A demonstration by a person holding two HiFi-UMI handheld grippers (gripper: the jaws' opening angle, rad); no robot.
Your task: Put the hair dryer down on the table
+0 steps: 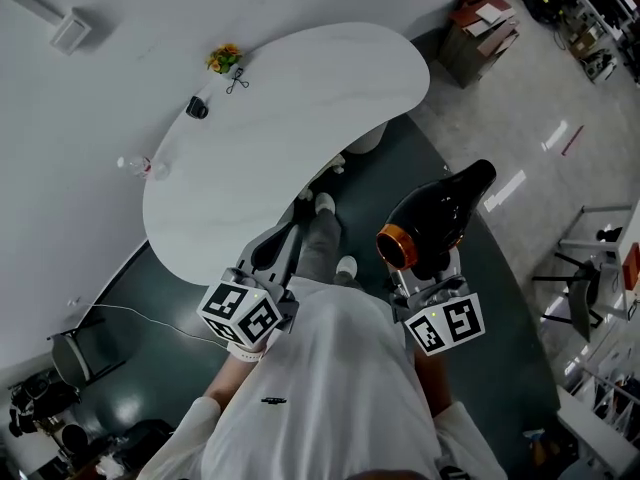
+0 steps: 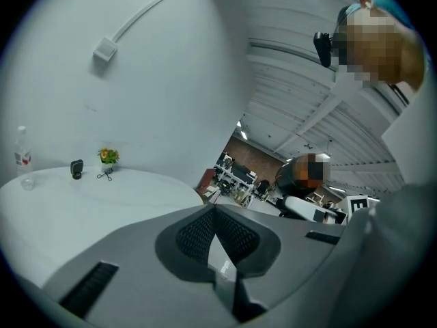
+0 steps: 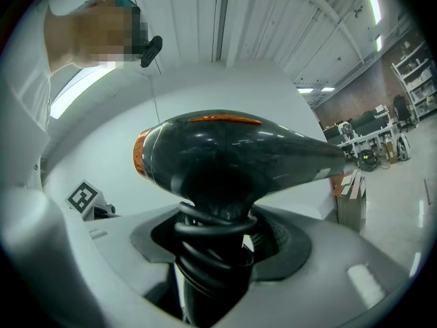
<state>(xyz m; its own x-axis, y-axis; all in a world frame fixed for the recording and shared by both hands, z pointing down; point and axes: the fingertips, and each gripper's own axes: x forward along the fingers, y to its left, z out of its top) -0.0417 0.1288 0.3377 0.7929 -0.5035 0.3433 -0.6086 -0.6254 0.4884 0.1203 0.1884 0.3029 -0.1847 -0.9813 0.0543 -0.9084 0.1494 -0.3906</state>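
Short of the white tabletop [image 1: 300, 108], over the floor, we carry the black hair dryer [image 1: 440, 213] in our right gripper [image 1: 432, 266], which pinches its cord-wrapped handle. Our left gripper [image 1: 290, 230] is pressed together on nothing. The print on the bottle's [image 2: 22, 157] red label is too small to read.

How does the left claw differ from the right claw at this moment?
The right claw grips the black hair dryer with an orange ring by its cord-wrapped handle; the left claw holds nothing. The right claw's jaws stand apart around that handle; the left claw's jaws are closed together. Each carries a cube with square markers.
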